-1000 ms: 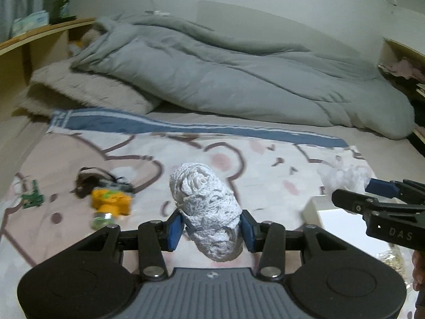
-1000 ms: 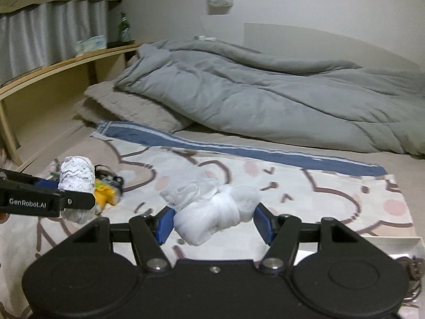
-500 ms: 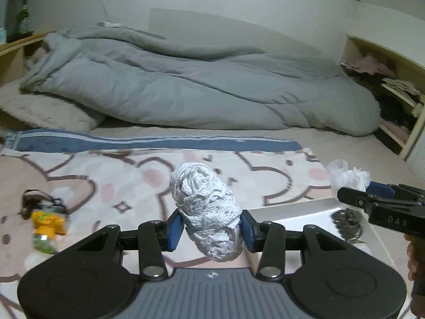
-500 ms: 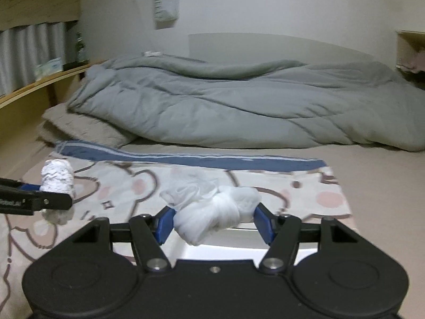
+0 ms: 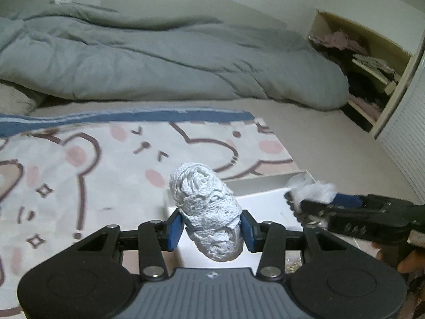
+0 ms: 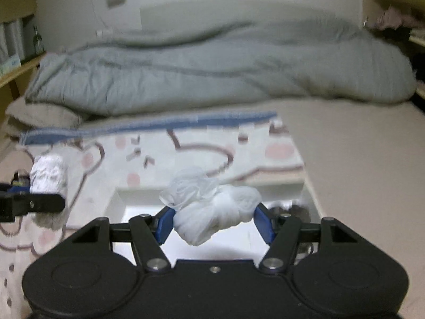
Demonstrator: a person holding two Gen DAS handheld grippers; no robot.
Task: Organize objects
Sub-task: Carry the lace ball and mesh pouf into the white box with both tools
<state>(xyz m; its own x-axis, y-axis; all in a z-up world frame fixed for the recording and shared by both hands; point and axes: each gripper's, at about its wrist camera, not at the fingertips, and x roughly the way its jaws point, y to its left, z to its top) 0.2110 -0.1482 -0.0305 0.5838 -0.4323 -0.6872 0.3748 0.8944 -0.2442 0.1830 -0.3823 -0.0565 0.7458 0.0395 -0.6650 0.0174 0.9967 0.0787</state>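
Left gripper (image 5: pixel 211 228) squeezes my white string ball (image 5: pixel 208 212); right gripper (image 6: pixel 213 224) squeezes my white plastic bag bundle (image 6: pixel 212 210); both hang over the white box (image 6: pixel 138 199) on the bear blanket (image 5: pixel 93 164).

Dim indoor light, fisheye-bent edges, dark corners — right view motion-blurred

- The left gripper (image 5: pixel 211 228) is pointing forward and downward, and its blue fingers (image 5: pixel 174 229) are pressing on both sides of a white yarn ball (image 5: pixel 208 212).
- The right gripper (image 6: pixel 215 226) is tilting downward too, and its fingers (image 6: pixel 263 226) are clamping a white plastic bundle (image 6: pixel 212 210).
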